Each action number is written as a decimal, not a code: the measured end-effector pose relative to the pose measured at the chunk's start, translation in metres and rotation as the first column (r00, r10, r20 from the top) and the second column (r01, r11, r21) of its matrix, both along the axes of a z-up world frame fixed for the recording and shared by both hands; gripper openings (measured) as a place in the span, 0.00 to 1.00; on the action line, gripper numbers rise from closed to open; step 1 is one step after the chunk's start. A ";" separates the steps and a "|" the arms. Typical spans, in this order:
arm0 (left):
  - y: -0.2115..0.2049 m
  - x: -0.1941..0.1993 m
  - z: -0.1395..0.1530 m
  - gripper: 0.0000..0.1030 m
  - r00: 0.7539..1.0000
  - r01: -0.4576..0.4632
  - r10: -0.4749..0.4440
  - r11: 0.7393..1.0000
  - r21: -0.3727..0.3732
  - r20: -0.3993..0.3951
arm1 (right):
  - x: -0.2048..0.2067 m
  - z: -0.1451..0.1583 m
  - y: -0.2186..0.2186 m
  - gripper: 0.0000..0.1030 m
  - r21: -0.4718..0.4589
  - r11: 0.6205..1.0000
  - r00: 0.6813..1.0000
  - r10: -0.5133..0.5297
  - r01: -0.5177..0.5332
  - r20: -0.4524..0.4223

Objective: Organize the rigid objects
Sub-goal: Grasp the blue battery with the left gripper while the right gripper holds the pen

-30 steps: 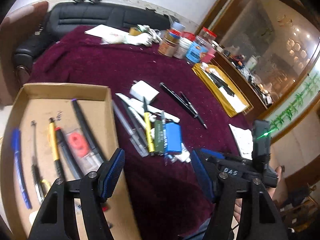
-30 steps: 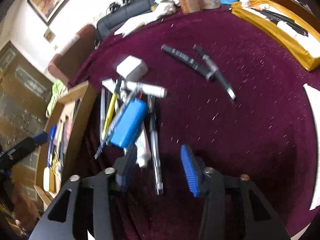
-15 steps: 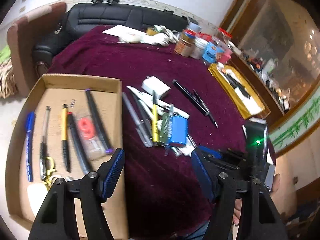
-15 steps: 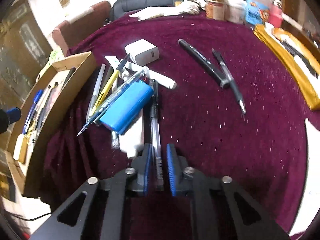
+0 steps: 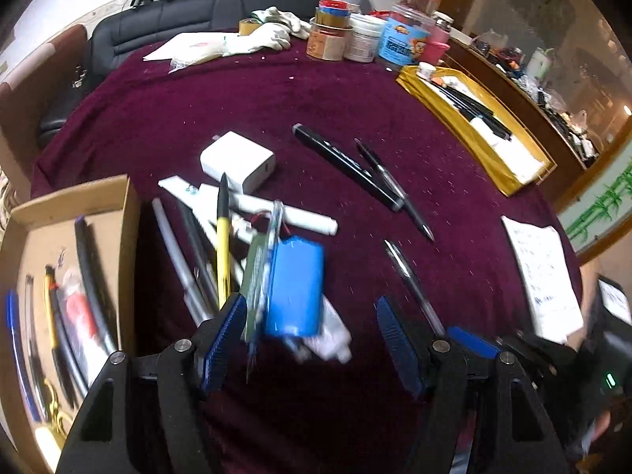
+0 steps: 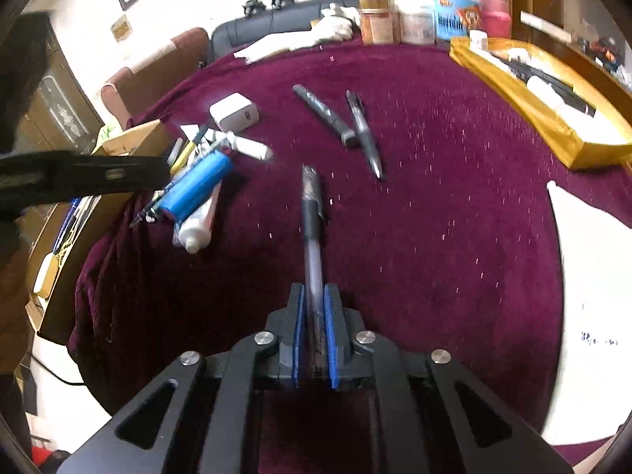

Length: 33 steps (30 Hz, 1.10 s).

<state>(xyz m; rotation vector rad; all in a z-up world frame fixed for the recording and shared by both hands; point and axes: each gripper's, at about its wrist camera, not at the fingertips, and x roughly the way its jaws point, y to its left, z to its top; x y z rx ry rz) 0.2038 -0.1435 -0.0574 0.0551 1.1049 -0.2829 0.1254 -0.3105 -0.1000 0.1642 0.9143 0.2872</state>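
The right hand-held gripper is clamping a clear pen between its blue pads, the jaws easing slightly apart, the pen pointing out above the maroon tabletop. The left hand-held gripper is hanging with jaws wide apart and nothing between them, over a blue battery pack in the pile of pens just beside the cardboard box.
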 end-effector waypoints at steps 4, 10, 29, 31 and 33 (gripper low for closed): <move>-0.005 0.015 -0.007 0.62 1.000 0.018 -0.018 1.000 -0.010 -0.024 | 0.004 0.004 -0.011 0.23 0.077 0.997 1.000 -0.008 0.006 0.027; -0.020 0.023 -0.020 0.60 0.996 0.079 -0.079 0.997 0.003 -0.051 | 0.019 0.000 -0.018 0.24 0.136 0.990 0.999 -0.034 0.032 0.014; -0.029 0.018 -0.041 0.35 0.995 0.101 -0.098 0.978 0.183 -0.030 | 0.030 -0.006 -0.009 0.24 0.054 0.998 0.999 -0.045 0.045 0.012; -0.022 0.014 -0.036 0.35 0.995 0.086 -0.081 0.991 0.104 -0.052 | 0.029 -0.007 -0.008 0.24 0.047 0.998 0.999 -0.052 0.051 0.016; -0.011 0.006 -0.029 0.35 0.994 0.077 -0.079 0.997 -0.021 -0.075 | 0.028 -0.006 -0.007 0.17 0.035 0.997 0.998 -0.062 0.062 0.020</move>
